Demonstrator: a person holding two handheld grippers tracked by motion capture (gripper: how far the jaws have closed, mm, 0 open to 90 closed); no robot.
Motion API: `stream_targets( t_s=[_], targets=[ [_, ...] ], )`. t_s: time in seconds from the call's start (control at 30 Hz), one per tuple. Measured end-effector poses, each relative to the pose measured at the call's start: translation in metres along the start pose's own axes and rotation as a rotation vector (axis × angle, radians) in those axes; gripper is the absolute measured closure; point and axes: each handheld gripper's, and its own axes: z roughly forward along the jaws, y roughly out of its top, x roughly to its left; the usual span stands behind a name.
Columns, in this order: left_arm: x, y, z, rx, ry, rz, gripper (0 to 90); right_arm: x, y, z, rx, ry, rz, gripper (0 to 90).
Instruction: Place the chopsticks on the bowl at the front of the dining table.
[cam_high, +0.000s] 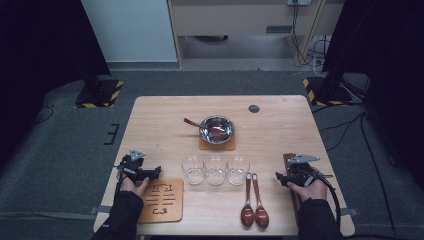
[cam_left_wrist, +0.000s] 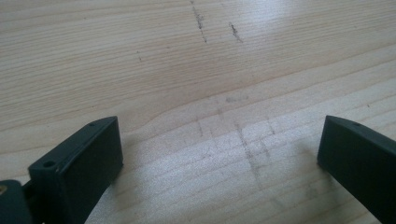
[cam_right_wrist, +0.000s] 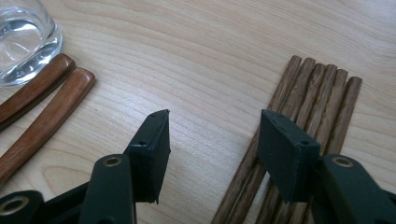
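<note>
The pale wooden table has a matt, grained, lightly scuffed top. The dark brown wooden chopsticks look rough and open-grained, while the two reddish wooden spoons are glossy. The round metal bowl shines; the three clear glasses are smooth.

5 dark wooden chopsticks lie side by side, flat, at the table's right edge.

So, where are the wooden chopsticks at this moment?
The chopsticks lie bundled on the table near its right edge, under the right gripper, right of the two wooden spoons.
</note>
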Motion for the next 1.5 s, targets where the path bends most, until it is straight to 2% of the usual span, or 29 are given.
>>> stream_targets(
  t_s=[0.13, 0.63, 0.83, 1.27, 1.5],
  targets=[
    [0.0, 0.0, 0.0, 0.0, 0.0, 0.0, 0.0, 0.001, -0.002, 0.002, 0.006, 0.012, 0.027, 45.9],
    [0.0, 0.0, 0.0, 0.0, -0.001, 0.0, 0.0, -0.002, -0.004, 0.002, 0.009, -0.014, 0.037, 47.9],
    [0.0, 0.0, 0.0, 0.0, -0.001, 0.0, 0.0, 0.0, -0.004, 0.004, 0.023, -0.016, 0.02, 53.8],
    [0.0, 0.0, 0.0, 0.0, -0.002, 0.001, 0.0, 0.006, -0.003, 0.003, 0.043, -0.037, 0.014, 77.5],
    [0.0, 0.0, 0.0, 0.0, -0.002, 0.001, 0.0, 0.012, -0.002, 0.004, 0.048, -0.034, 0.007, 83.1]
  ],
)
